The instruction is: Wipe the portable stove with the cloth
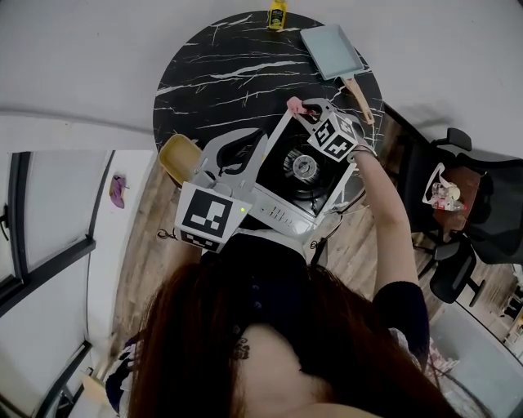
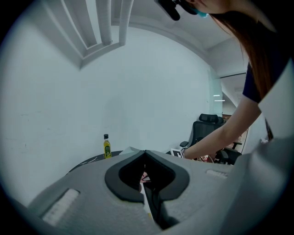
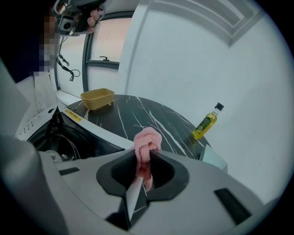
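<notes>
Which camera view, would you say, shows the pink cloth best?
The right gripper view: the pink cloth is close and large, pinched in the right claw. The head view shows only a small bit; the left gripper view, nothing certain.

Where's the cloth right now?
The cloth is pinched in the right tool, at the far edge of the portable stove, upper centre in the head view.

Black marble table (image 1: 229, 73): stove (image 1: 279, 214), pan (image 1: 331, 51), oil bottle (image 1: 278, 14), yellow tub (image 1: 178, 157).
</notes>
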